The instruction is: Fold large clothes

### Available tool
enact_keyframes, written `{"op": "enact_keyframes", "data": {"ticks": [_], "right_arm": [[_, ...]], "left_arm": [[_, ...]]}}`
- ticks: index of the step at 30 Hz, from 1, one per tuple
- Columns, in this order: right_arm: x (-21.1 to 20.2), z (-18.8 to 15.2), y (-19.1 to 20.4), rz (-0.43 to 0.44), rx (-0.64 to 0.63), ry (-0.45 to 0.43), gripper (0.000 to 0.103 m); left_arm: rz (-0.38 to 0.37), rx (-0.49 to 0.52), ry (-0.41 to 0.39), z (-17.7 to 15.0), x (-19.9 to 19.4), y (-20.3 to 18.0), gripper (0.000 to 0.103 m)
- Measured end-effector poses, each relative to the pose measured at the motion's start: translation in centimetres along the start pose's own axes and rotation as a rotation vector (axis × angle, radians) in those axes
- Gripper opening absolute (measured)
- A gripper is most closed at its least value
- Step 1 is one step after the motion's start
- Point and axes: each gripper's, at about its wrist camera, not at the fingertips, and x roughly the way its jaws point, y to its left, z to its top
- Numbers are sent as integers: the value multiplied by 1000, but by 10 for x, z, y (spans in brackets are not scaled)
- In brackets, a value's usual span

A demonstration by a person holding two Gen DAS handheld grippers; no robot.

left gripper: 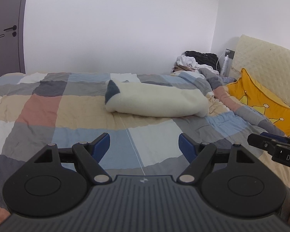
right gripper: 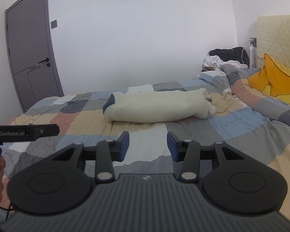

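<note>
A cream fleece garment [left gripper: 156, 101] with a dark teal lining at its left end lies folded into a long bundle across the middle of the bed; it shows in the right wrist view too, as the same cream bundle [right gripper: 156, 106]. My left gripper [left gripper: 144, 144] hovers over the checked quilt short of the bundle, jaws wide open and empty. My right gripper [right gripper: 147, 144] is also short of the bundle, jaws partly apart with nothing between them. Each gripper's black body shows at the edge of the other's view.
The bed carries a checked quilt [left gripper: 67, 114] in blue, grey, beige and pink. A yellow cushion [left gripper: 261, 100] leans on a cream headboard [left gripper: 264, 58] at right. A clothes pile [left gripper: 195, 60] and a spray bottle [left gripper: 225, 64] sit at the far corner. A grey door [right gripper: 31, 54] stands left.
</note>
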Motion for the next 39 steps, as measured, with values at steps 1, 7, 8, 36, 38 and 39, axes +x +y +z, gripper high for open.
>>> {"op": "enact_keyframes", "data": {"ticks": [1,7,8,36,38,39], "right_arm": [[0,1,-1,1,5,0,53],[-4,10,-3,-31,15,-32,75],[-6,11,-4,-33,21,-46,92],[-17,9,9,-58,4,-38,103],[-17,9,9,-59,4,-37,103],[-17,9,9,-60,4,-39,103]], "left_arm": [[-2,0,-3,0,-1,0,84],[5,8,-21,3,-8,0,94],[2,5,-19,3,-9,0,96],[15,12,-28,11,-32,-3,100],[14,11,-29,11,-32,-3,100],[14,10,-29,11,-33,-2,100]]}}
